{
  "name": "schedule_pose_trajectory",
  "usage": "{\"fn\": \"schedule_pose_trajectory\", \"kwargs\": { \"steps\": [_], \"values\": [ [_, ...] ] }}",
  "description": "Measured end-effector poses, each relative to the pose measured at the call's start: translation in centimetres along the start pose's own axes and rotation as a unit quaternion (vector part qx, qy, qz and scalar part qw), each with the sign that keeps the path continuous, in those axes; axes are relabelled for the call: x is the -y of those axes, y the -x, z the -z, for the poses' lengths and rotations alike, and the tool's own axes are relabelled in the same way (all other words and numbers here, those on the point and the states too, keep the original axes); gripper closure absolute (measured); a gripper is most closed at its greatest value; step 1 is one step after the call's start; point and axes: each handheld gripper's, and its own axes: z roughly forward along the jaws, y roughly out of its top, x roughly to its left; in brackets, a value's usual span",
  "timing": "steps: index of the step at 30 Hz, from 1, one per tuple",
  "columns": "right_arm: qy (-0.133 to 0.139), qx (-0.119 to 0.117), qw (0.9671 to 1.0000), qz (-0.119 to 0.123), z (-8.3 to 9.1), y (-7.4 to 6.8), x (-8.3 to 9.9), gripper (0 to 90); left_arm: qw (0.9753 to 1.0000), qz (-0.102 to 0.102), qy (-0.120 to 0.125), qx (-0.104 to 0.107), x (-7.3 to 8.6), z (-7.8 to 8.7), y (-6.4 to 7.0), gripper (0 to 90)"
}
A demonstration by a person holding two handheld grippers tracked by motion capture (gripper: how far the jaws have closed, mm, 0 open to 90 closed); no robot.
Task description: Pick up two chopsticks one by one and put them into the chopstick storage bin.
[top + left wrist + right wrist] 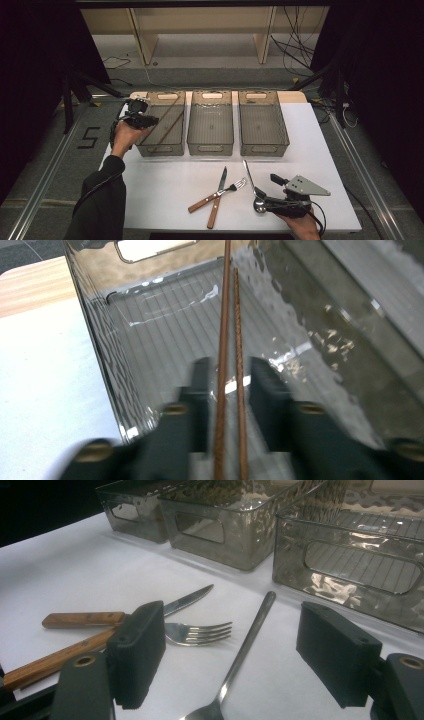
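- The left gripper hangs over the near part of the left bin, its jaws spread a little with the two chopsticks running between them; the pads seem just clear of the sticks, so I judge the pair released, or close to it.
- The chopsticks lie slanted inside that bin, tips toward its far end.
- To finish well, lift the left gripper straight up so the jaws do not drag the sticks (the bin's near wall is close).
- The right gripper is wide open, holding nothing, with the spoon lying on the table between its jaws, bowl nearest.
- Close on the spoon's handle, not its bowl.
- The fork and knife lie crossed just left of the spoon; keep the left jaw off the fork's tines.
- Open table lies to the right and between the cutlery and the bins; the table's near edge is close.
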Motion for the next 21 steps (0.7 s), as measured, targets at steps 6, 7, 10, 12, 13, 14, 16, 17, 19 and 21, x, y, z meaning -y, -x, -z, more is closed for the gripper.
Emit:
{"fn": "schedule_pose_trajectory", "kwargs": {
  "steps": [6, 7, 10, 12, 13, 14, 16, 17, 19, 21],
  "values": [
    [-0.001, 0.0, 1.0, 0.0, 0.0, 0.0, 0.0, 28.3, 0.9994, 0.0, 0.026, 0.025, -0.4, 2.2, 1.6, 47.5],
    [-0.001, 0.0, 1.0, 0.001, 0.0, 0.0, 0.0, 28.3, 0.999, 0.002, 0.03, 0.034, -0.4, 2.6, 2.0, 44.3],
    [0.0, 0.001, 1.0, 0.0, 0.0, -0.1, 0.0, 28.3, 0.9983, -0.005, 0.032, 0.049, 0.0, 3.5, 3.3, 36.3],
    [-0.002, 0.001, 1.0, 0.001, 0.0, -0.1, 0.0, 28.3, 0.9971, -0.006, 0.041, 0.064, 0.8, 4.1, 4.3, 33.2],
    [-0.004, 0.002, 1.0, 0.001, 0.0, -0.1, -0.1, 28.3, 0.9963, -0.005, 0.05, 0.07, 1.2, 4.4, 4.7, 32.2],
    [-0.006, 0.004, 1.0, 0.0, 0.0, -0.1, -0.1, 28.3, 0.9957, -0.006, 0.053, 0.075, 1.6, 4.6, 5.1, 31.4],
    [-0.012, 0.006, 0.9999, -0.002, 0.0, -0.2, -0.1, 28.3, 0.9946, -0.007, 0.064, 0.082, 2.5, 4.9, 5.9, 29.7],
    [-0.016, 0.009, 0.9998, -0.003, 0.0, -0.2, -0.1, 28.3, 0.9941, -0.007, 0.066, 0.085, 2.9, 5.0, 6.3, 29.1],
    [-0.024, 0.014, 0.9996, -0.005, -0.1, -0.1, -0.2, 28.3, 0.9928, -0.011, 0.076, 0.092, 3.7, 5.2, 6.9, 27.3],
    [-0.034, 0.019, 0.9992, -0.012, -0.1, -0.1, -0.4, 28.3, 0.9896, -0.004, 0.092, 0.11, 4.8, 5.4, 7.4, 26.4]
  ]
}}
